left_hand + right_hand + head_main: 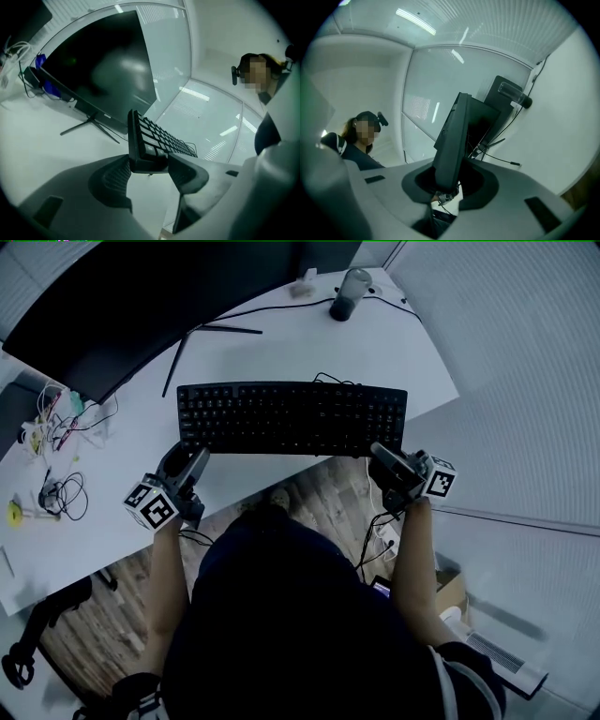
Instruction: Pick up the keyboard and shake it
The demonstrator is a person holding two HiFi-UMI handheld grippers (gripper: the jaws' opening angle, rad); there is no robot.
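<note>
A black keyboard [292, 418] lies across the white desk [281, 343] near its front edge, cable trailing behind it. My left gripper [190, 457] is at its left end. In the left gripper view the keyboard [154, 136] shows end-on, and the left gripper [149, 168] is shut on that end, one pad on each face. My right gripper [382, 454] is at the right end. The right gripper view shows the keyboard [452, 140] as a thin dark slab, and the right gripper [447, 180] is shut on its edge.
A wide dark monitor [122, 306] on a thin-legged stand sits behind the keyboard at the left. A dark cup [349, 292] stands at the desk's far edge. Loose cables [61, 493] lie at the left. A cardboard box [450, 592] sits on the floor at the right.
</note>
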